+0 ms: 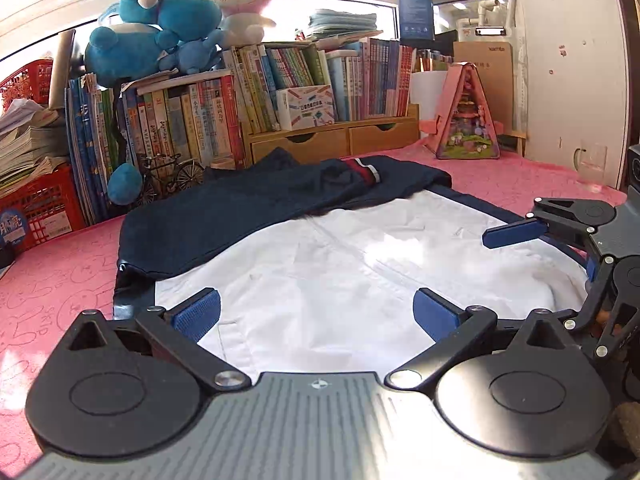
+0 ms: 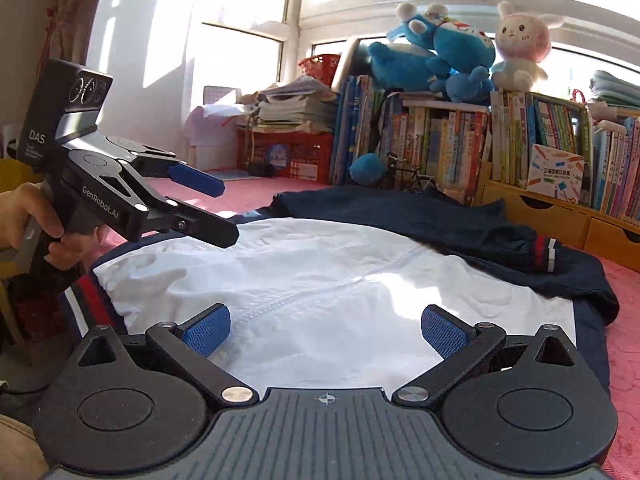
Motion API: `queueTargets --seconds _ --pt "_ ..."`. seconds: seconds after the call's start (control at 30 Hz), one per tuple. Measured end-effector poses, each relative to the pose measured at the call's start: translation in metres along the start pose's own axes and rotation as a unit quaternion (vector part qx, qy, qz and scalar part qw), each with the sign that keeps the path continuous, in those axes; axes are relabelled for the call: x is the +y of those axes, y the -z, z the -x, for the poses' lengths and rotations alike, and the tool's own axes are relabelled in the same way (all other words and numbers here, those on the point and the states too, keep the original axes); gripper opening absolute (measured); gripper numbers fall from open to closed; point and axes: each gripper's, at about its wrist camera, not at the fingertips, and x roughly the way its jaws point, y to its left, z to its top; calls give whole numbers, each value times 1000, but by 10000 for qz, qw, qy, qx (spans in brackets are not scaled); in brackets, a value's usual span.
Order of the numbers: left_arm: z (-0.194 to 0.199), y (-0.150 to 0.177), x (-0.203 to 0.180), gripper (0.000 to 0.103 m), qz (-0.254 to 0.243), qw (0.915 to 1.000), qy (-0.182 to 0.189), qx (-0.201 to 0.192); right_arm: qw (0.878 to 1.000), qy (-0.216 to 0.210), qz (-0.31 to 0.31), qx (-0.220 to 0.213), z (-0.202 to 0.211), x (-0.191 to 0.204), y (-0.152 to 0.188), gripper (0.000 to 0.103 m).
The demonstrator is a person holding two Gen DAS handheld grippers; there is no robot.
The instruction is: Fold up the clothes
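- We see a jacket (image 1: 340, 264) spread flat on a bench covered in pink cloth (image 1: 60, 280); its white panel faces up, with navy trim along the edges.
- A navy sleeve (image 2: 460, 236) is folded across the far part of the white panel; its red-white-striped cuff (image 2: 543, 254) lies toward the shelf side.
- Left gripper (image 1: 316, 316): jaws wide apart, both blue pads (image 1: 198, 314) showing, nothing between them. It hovers low over the near edge of the white panel; we cannot tell whether the pads touch the fabric.
- In the right wrist view the left gripper (image 2: 212, 212) sits at the jacket's left edge, held by a hand (image 2: 36, 224); its two fingers are spread, the lower one just above the white cloth.
- Right gripper (image 2: 326, 334): jaws also wide apart, empty, pads on either side of the white panel near the zip seam (image 2: 260, 312). Contact with the cloth is unclear.
- In the left wrist view the right gripper (image 1: 520, 240) comes in from the right edge, one blue pad over the jacket's right side.
- Behind the jacket: a row of books (image 1: 192, 120) on a wooden drawer unit (image 1: 332, 140), blue and pink plush toys (image 1: 160, 28) on top, and a red crate (image 1: 44, 204) at the left.
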Motion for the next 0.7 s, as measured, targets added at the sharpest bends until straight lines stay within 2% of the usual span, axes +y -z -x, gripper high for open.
queueTargets --seconds 0.07,0.1,0.23,0.33,0.4,0.5,0.57,0.7 --pt "-11 14 -1 103 90 9992 -82 372 9996 220 -165 110 8 -10 9 103" --pt "-12 22 2 103 149 9988 -159 428 9990 330 -248 164 13 -15 13 103" --pt "12 40 25 103 459 9965 -614 330 9946 768 -577 383 30 -36 31 103" --pt "34 50 41 103 799 9931 -761 405 9877 1157 -979 375 61 -58 42 103" --pt "47 54 45 103 906 9911 -868 435 9809 1745 -683 527 78 -59 49 103" --pt "62 53 39 103 786 9902 -1074 416 9711 2244 -514 632 103 -59 54 103" --pt "72 52 32 103 687 9912 -1066 378 9705 2283 -458 619 118 -52 53 103" --pt "92 60 13 103 333 9959 -747 379 9829 1718 -179 631 131 -21 54 103"
